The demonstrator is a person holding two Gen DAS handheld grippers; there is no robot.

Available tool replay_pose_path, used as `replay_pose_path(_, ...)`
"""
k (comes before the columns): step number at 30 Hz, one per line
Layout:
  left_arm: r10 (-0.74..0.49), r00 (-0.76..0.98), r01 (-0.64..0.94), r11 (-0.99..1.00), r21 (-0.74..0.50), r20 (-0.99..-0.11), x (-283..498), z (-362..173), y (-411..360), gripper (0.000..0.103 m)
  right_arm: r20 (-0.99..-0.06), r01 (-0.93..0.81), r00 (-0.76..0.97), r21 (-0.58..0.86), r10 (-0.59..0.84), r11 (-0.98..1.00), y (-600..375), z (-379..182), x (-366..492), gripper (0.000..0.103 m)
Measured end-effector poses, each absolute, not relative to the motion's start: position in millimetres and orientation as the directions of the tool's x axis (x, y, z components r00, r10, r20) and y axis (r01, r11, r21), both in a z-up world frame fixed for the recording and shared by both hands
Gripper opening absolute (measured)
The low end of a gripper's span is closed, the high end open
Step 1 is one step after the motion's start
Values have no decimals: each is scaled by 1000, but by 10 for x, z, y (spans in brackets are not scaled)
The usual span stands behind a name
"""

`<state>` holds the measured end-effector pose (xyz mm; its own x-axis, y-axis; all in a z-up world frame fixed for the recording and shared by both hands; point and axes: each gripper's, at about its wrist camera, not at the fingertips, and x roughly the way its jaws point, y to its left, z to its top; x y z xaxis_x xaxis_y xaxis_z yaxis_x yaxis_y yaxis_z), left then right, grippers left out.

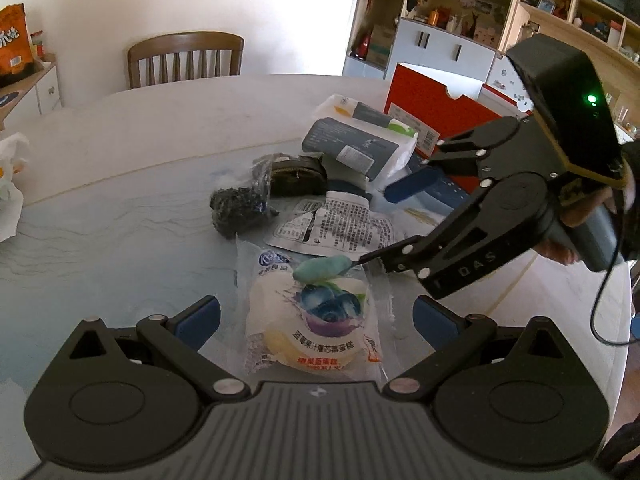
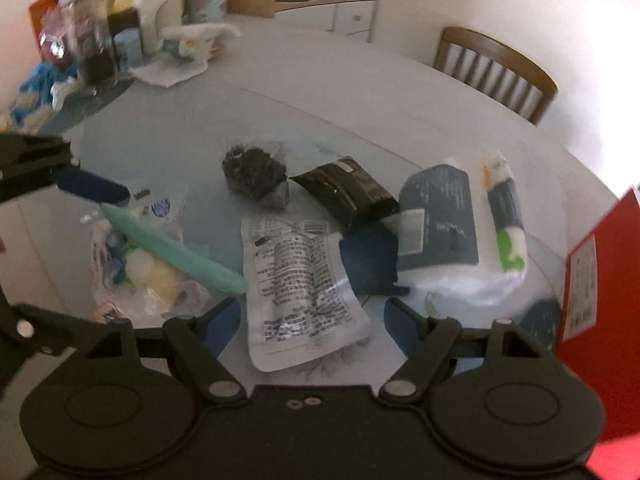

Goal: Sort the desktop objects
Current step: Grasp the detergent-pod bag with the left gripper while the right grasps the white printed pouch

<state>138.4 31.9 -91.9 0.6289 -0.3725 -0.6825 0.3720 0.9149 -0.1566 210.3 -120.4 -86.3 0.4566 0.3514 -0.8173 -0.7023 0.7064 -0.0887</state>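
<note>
Both grippers stood with jaws wide and nothing between the pads: the left gripper (image 1: pixel 316 320) hung over a clear snack bag (image 1: pixel 316 320) printed with blueberries, and the right gripper (image 2: pixel 312 320) hung over a silver sachet (image 2: pixel 300 288) covered in small black print too fine to read.

Only the left wrist view showed the right tool from outside, a hand (image 1: pixel 576 220) on its grip, a green light on its housing and the letters "DAS" on one arm. It also showed shelving behind the red box (image 1: pixel 436 108). Only the right wrist view showed the far clutter: one glass jar (image 2: pixel 90 36) and a cup beside it, blurred.

On the table (image 1: pixel 120 200) lay one teal stick-shaped thing (image 2: pixel 172 252) across the snack bag, one dark crinkled bag (image 2: pixel 256 176), one black pouch (image 2: pixel 352 196), two white-and-grey packs (image 2: pixel 440 220) side by side, and one chair (image 1: pixel 186 58) beyond.
</note>
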Motion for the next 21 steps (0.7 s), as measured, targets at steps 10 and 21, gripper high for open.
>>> replay_pose_path(10,-373,622,402,907,-128,-689,1385,-1006,242,102,-812,-736,421,-45,405,675,-1147,-933,2214,76)
replay_pose_path(21,-362,634,417,904,-93,-683,1400,-963,207,81,-809,-683,426,6,405,731,-1243,-915,2156,60)
